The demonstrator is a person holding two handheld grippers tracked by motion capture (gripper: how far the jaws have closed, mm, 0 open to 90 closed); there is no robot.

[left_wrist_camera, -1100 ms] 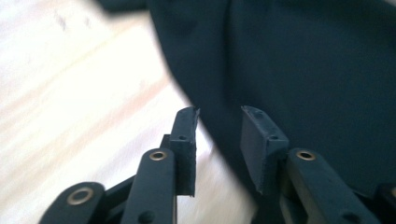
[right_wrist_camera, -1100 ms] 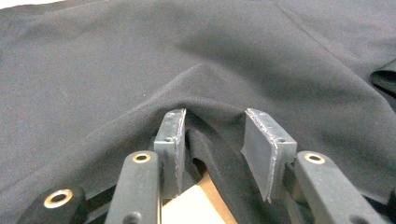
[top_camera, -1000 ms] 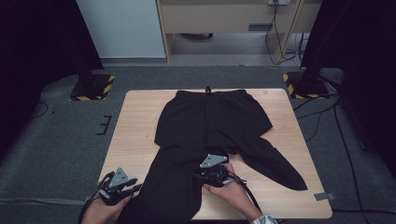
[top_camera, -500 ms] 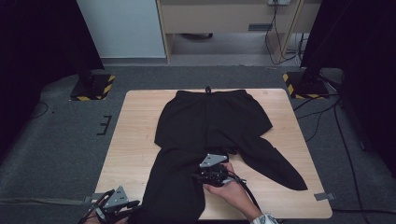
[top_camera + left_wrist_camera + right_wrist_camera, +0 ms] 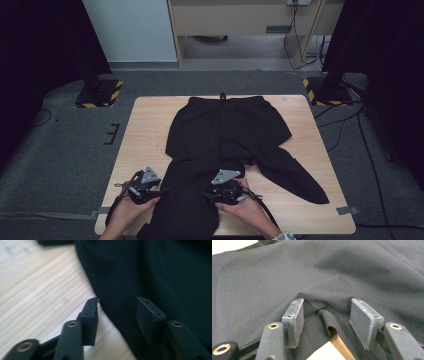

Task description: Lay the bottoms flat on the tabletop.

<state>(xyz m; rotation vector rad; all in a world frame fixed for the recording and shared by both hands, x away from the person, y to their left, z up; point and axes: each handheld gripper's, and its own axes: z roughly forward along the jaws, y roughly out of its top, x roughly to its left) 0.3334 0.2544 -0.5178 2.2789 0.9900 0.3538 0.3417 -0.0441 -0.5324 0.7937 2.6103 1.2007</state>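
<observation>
A pair of black cloth trousers (image 5: 227, 135) lies flat on the light wooden table (image 5: 145, 125), waistband at the far side, one leg folded toward the near edge. The step looks like grabbing that near leg to fold it. The left claw (image 5: 116, 312) is wide apart over the leg's left edge. The right claw (image 5: 325, 312) is apart too, around a bump of cloth. Next, both should pinch shut and lift together.
</observation>
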